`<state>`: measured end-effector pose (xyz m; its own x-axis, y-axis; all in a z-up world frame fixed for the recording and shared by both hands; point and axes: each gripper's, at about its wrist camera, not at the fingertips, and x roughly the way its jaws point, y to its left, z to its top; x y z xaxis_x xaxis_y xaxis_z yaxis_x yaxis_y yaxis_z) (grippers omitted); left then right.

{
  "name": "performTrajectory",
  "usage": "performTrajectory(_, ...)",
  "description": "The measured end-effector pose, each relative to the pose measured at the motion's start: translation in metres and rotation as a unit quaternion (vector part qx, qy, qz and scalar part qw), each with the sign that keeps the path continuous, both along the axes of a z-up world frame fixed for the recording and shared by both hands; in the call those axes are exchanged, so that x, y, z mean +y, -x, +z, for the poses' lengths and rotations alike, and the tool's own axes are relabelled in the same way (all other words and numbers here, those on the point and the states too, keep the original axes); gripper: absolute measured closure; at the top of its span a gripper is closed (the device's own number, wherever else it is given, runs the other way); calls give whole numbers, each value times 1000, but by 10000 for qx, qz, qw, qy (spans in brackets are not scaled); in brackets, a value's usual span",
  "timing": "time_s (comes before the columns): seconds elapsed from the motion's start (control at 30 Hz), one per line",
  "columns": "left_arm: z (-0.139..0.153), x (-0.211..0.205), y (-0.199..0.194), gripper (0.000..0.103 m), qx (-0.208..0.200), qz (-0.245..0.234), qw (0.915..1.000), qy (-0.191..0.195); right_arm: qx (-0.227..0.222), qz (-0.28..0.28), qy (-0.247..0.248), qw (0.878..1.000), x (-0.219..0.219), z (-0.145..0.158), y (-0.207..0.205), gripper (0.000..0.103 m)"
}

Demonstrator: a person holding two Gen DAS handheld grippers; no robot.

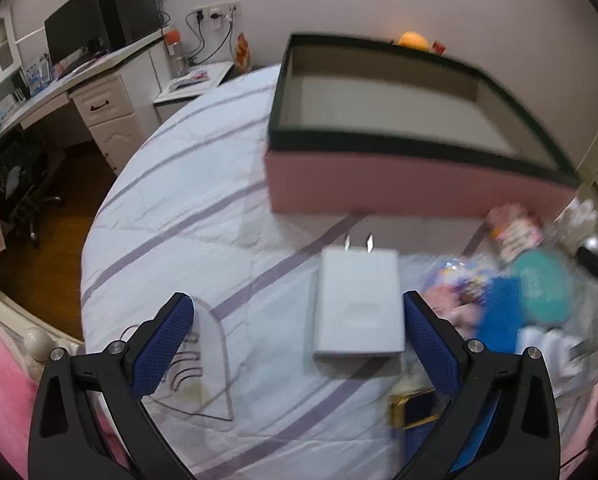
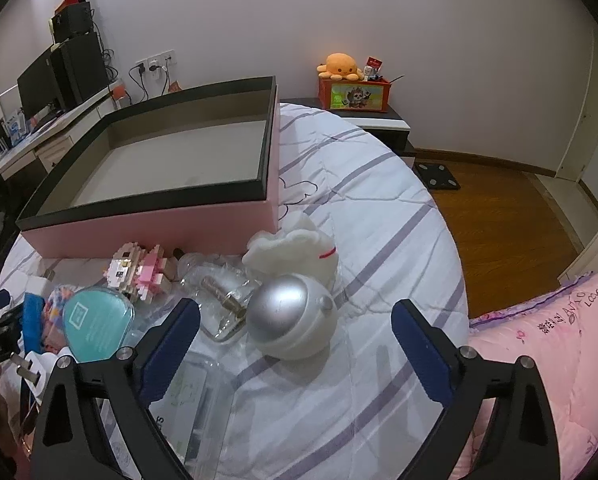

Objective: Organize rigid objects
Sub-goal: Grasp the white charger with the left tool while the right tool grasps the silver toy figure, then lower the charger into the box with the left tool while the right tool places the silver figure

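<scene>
**A:** What lies in front of the left gripper?

**B:** A white plug-in charger block (image 1: pixel 358 304), flat on the striped bed sheet (image 1: pixel 187 208). Its long axis runs away from the camera, and its two metal prongs point toward the pink box (image 1: pixel 411 188) beyond it. The left gripper (image 1: pixel 299 340) has its jaws spread wide. The charger sits between the blue pads, just beside the right-hand pad (image 1: pixel 431 348) and well apart from the other. Whether that pad touches it, I cannot tell.

**A:** And the box?

**B:** A shallow, open-topped pink box with a black rim; its grey floor shows nothing inside. It rests on the sheet just past the charger.

**A:** What does the right wrist view show?

**B:** The right gripper (image 2: pixel 297 334) has its jaws standing wide apart, gripping nothing. A silver-domed round gadget on a white base (image 2: pixel 291 320) sits on the sheet between the pads, nearer the left-hand one, untouched. Just behind it lies a white plush piece (image 2: pixel 295 250).

**A:** What else is nearby?

**B:** To the left, a pile: a teal round case (image 2: pixel 97 322), a pink-and-white block figure (image 2: pixel 141 268) and clear plastic packaging (image 2: pixel 215 284). A pink quilt (image 2: pixel 547 344) lies at the far right.
</scene>
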<state>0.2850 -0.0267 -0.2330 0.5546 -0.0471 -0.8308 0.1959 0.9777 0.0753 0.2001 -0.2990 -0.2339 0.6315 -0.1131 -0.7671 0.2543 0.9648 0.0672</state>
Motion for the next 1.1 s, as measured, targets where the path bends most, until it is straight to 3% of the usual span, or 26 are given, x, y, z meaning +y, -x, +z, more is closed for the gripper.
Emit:
performTrajectory(0.23, -5, -1, -3, 2, 1, -6, 9999, 148, -123, -218, -284, 9993, -18, 0, 0, 19)
performTrajectory(0.4, -6, 1, -10, 3, -18, 56, 9998, 200, -25, -302, -279, 9991, -25, -5, -9, 21)
performTrajectory(0.6, -4, 0, 2, 29, -118, -25, 9998, 186, 328, -196, -404, 9985, -26, -17, -21, 47)
performTrajectory(0.67, -5, -1, 4, 36, -146, -102, 9997, 187, 346, -124, -304, 9989, -22, -24, -25, 48)
performTrajectory(0.77, -2, -4, 5, 60, -166, -227, 9993, 257, 238, -74, -352, 9991, -25, -23, -30, 56)
performTrajectory(1.1, 3, 7, 13, 63, -239, -202, 9971, 691, 65, 151, -403, 9991, -22, -12, -14, 57)
